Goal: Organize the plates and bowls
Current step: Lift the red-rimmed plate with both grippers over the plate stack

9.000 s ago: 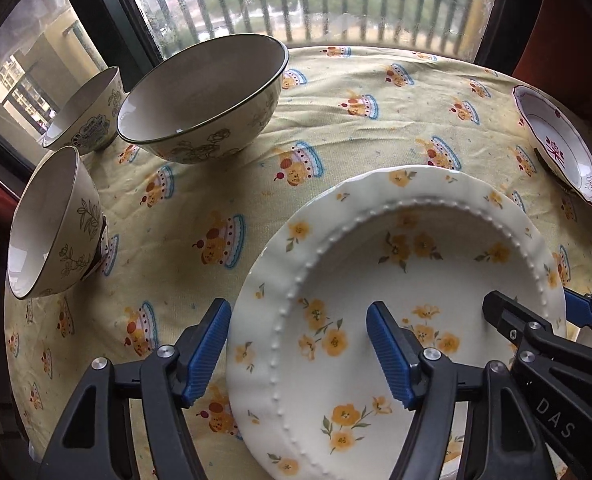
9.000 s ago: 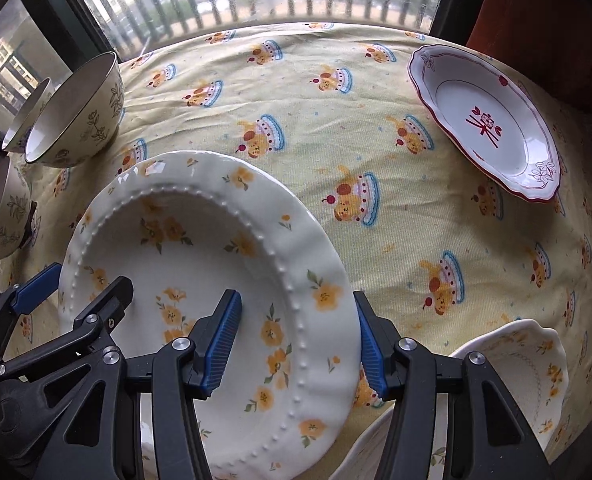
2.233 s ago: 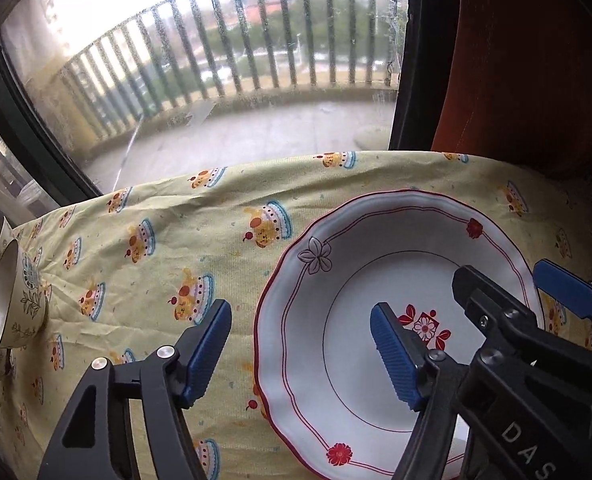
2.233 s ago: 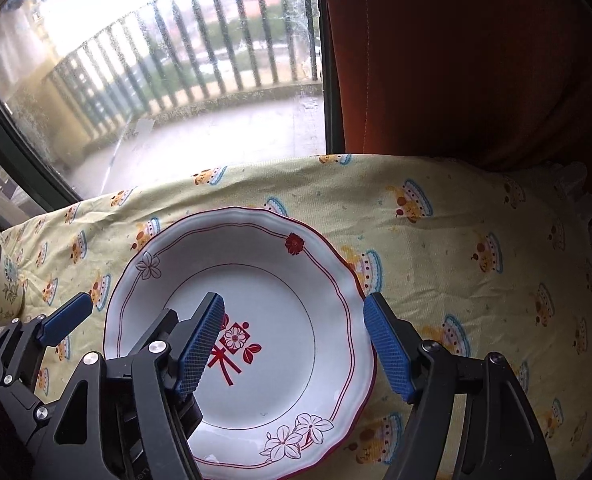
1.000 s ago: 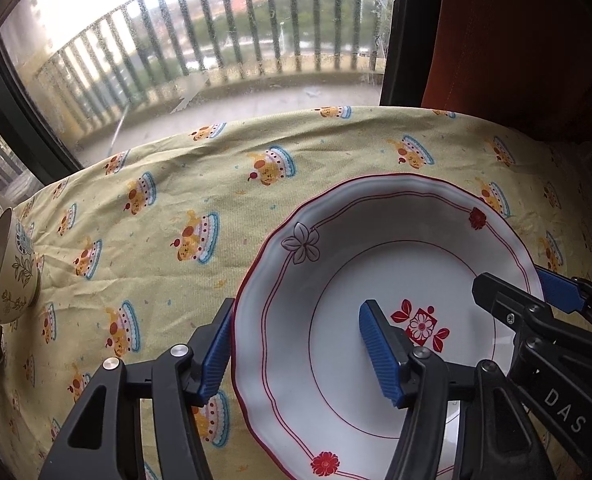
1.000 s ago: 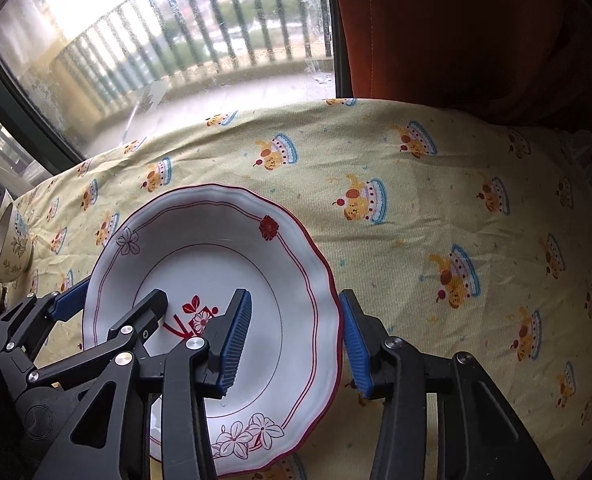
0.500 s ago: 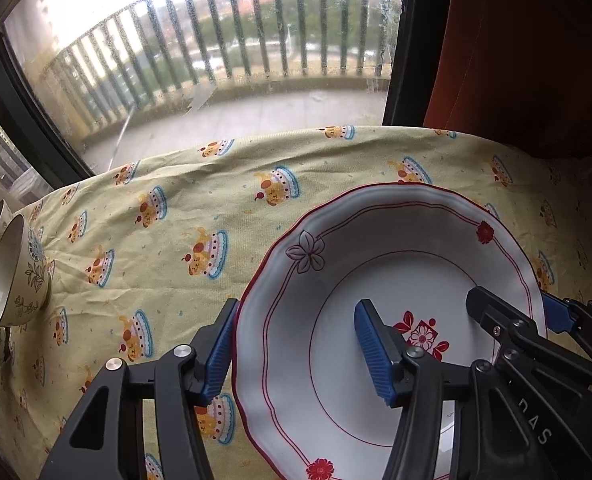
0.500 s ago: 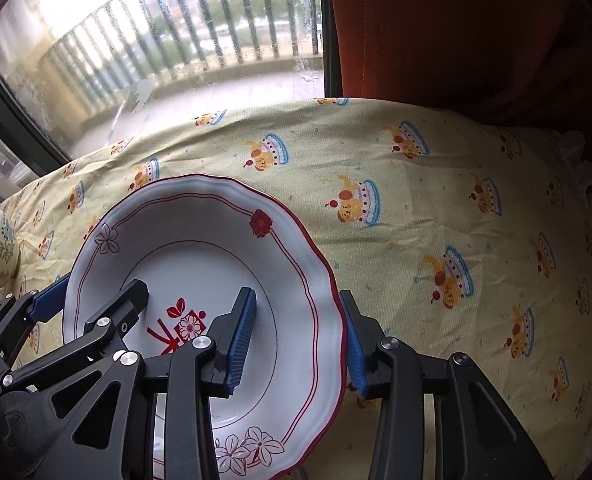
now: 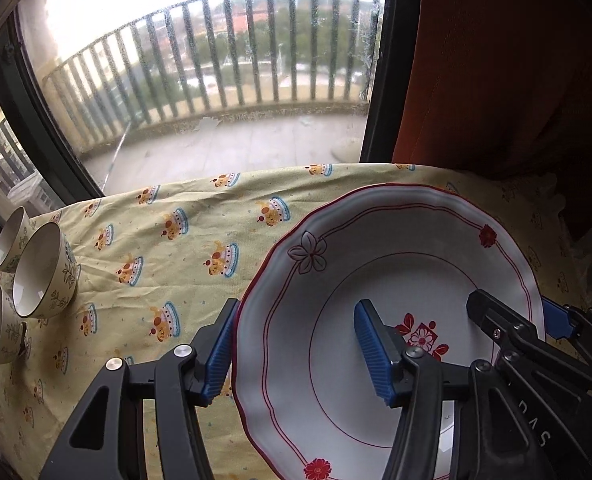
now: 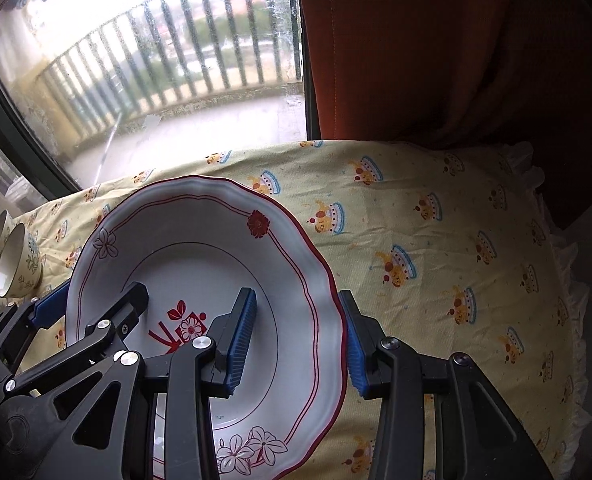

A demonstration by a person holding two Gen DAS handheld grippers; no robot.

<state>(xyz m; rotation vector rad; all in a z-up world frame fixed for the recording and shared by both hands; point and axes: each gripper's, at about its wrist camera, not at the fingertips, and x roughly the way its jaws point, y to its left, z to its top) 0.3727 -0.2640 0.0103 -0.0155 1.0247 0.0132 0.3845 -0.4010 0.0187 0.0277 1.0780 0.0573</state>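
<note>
Plate (image 9: 375,248) lifted off cloth; L gripper (image 9: 296,344) + R gripper (image 10: 296,336) clamp rims.

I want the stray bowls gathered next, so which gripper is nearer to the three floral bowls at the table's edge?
Left. The left gripper holds the red-rimmed plate on its side facing the floral bowls; the right gripper grips the opposite rim, farther away.

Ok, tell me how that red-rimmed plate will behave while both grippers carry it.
The plate looks like glazed ceramic, so probably stiff, fragile and fairly heavy for its size. Its glossy surface may slip, since the left gripper and right gripper each pinch only a narrow stretch of rim. Held on opposite edges and already tilted, it could swing if either grip loosens.
</note>
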